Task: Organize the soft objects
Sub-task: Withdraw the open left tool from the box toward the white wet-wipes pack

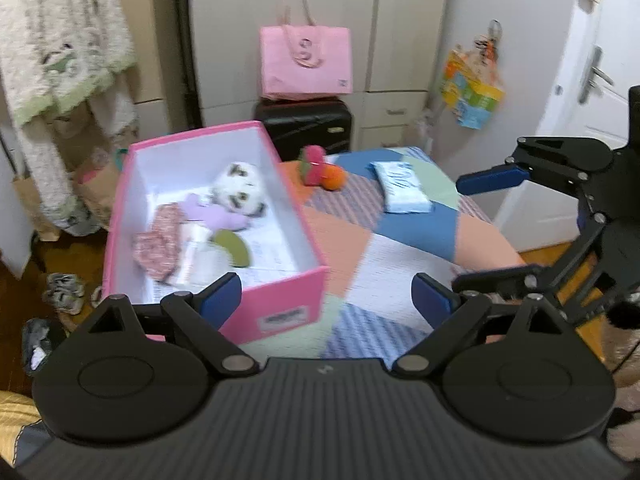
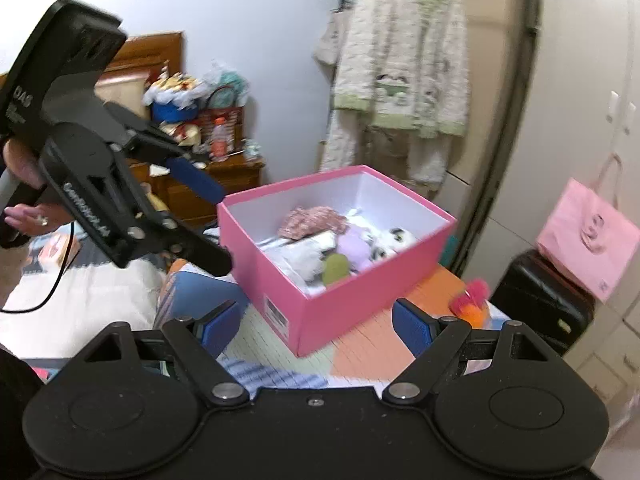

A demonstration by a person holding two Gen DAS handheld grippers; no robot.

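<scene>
An open pink box [image 1: 308,236] [image 2: 340,308] stands on the patchwork bedspread [image 1: 384,276]. Inside lie a panda plush [image 1: 240,192] [image 2: 394,240], a purple plush [image 1: 218,216] [image 2: 354,248], a floral cloth [image 1: 156,244] [image 2: 312,218] and a green soft piece [image 1: 236,246] [image 2: 334,268]. Beyond the box lie a pink-and-orange plush toy [image 1: 322,170] [image 2: 474,300] and a white tissue pack [image 1: 404,188]. My left gripper [image 1: 328,300] [image 2: 224,228] hovers open at the box's near corner, holding nothing. My right gripper [image 2: 316,326] [image 1: 460,232] is open and empty too, over the bedspread right of the box.
A pink bag [image 1: 306,60] sits on a black suitcase [image 1: 308,128] by the wardrobe. Pyjamas [image 2: 400,64] hang behind the box. A cluttered wooden nightstand [image 2: 216,176] stands at the wall. Shoes [image 1: 64,292] lie on the floor left of the bed. A person's hand [image 2: 24,216] holds the left gripper.
</scene>
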